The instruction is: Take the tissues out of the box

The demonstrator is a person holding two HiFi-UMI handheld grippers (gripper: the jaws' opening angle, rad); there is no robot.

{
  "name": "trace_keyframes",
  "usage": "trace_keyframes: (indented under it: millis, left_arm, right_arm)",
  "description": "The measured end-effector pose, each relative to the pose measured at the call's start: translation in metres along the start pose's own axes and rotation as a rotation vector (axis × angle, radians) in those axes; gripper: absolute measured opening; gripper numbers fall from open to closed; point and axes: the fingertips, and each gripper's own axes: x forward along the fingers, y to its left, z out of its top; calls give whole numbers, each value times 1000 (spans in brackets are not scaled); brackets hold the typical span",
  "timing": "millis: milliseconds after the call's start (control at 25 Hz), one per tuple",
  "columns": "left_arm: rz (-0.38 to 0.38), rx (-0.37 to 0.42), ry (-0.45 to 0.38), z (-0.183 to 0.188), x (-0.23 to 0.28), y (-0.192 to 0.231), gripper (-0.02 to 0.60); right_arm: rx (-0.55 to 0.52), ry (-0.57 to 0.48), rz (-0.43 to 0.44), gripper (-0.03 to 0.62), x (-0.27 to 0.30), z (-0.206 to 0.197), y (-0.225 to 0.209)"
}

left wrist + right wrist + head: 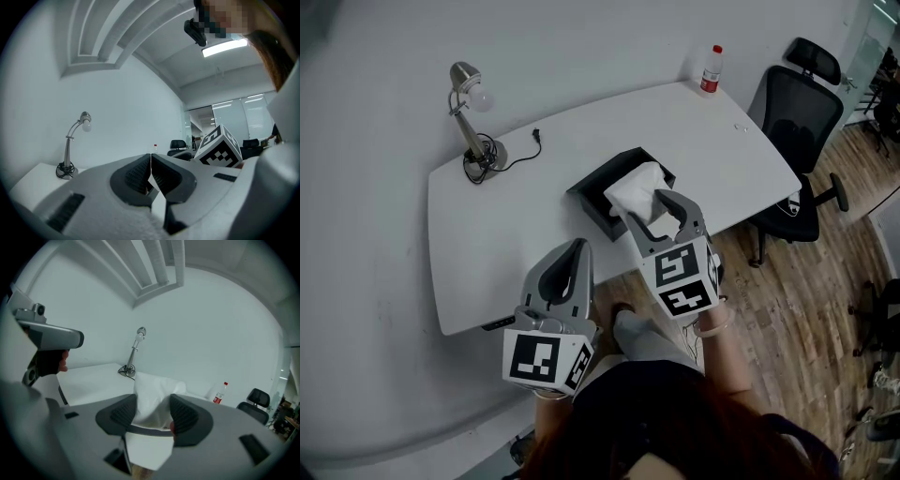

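tissues: a white wad (635, 192), sitting right at the open top of the black box (592, 199), which is near the front edge of the white desk (506, 234)

right gripper (648, 208): jaws spread pretty wide but clamped on that wad, with a pad pressing in from each side

left gripper (579, 246): hanging off the near side of the desk, well apart from the box, jaws closed together on nothing

done so far: the grab, basically. The wad is caught and looks bunched up above the opening

left to do: my guess is the bottom of the wad hasn't cleared the box, though I can't really tell. It needs lifting free and setting down somewhere

only in the head view: the box itself, plus where both grippers sit relative to it

only in the right gripper view: the pads actually biting into the tissues (152, 397). The box is hidden behind them here

only in the left gripper view: the closed jaw tips up close. There are no tissues or box, just the lamp (70, 145) out back
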Motion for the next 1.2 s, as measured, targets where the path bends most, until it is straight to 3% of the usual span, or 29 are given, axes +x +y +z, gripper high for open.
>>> trace_keyframes:
  millis: [720, 1200]
  left_arm:
    - [-35, 7, -28, 7, -60, -43, 26]
    - [-44, 4, -34, 6, -63, -55, 26]
  right_arm:
    - [14, -119, -36, 236, -77, 18, 36]
    - [4, -162, -35, 235, -109, 22, 45]
